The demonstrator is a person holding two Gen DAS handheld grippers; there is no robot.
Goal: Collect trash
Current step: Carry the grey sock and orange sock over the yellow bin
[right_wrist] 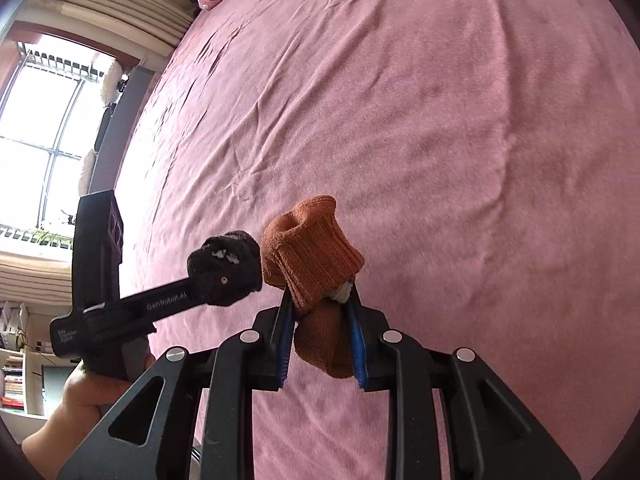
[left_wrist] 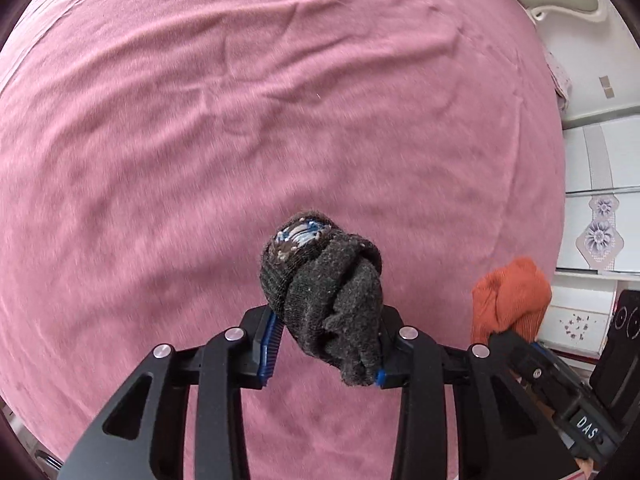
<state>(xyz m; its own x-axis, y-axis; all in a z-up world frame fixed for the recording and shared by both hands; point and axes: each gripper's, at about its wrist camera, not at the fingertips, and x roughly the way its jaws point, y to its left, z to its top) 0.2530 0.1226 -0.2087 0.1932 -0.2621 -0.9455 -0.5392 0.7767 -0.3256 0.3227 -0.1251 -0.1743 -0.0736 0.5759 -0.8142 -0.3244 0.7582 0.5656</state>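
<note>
Left gripper [left_wrist: 326,344] clamped on dark sock bundle [left_wrist: 324,280]; right gripper [right_wrist: 322,336] clamped on orange sock [right_wrist: 312,256] at three o'clock. Possibly loose grips; either could drop onto pink bedsheet [left_wrist: 240,100].

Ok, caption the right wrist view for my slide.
Right tool clamps a rolled orange knitted sock above the pink bedsheet; left tool holds a dark grey sock bundle alongside.

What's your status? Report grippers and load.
Left gripper shut on dark sock bundle. Right gripper shut on orange sock bundle. Pink bedsheet below, nothing blocking.
</note>
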